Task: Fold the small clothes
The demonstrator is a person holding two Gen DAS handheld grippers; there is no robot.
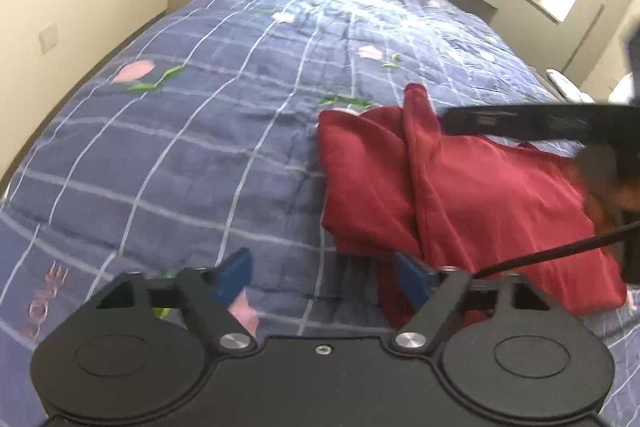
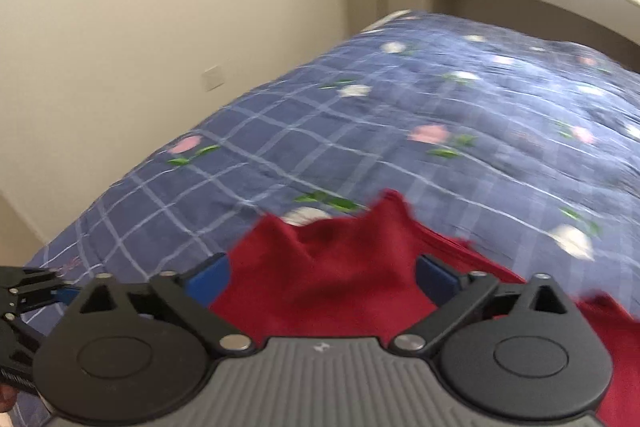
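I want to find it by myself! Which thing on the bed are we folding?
Look at the big bed with the blue checked quilt that has pink flowers on it. Lying bunched up on the quilt is a dark red garment. It is the only plain red thing there, with no checks or flowers.

Wide bare stretch of blue checked quilt [image 1: 192, 131] left of and beyond the crumpled red garment [image 1: 460, 187], open for passing; right side crowded by the right gripper [image 2: 322, 277], spread over the cloth; cream wall [image 2: 160, 27] bounding the bed's left edge
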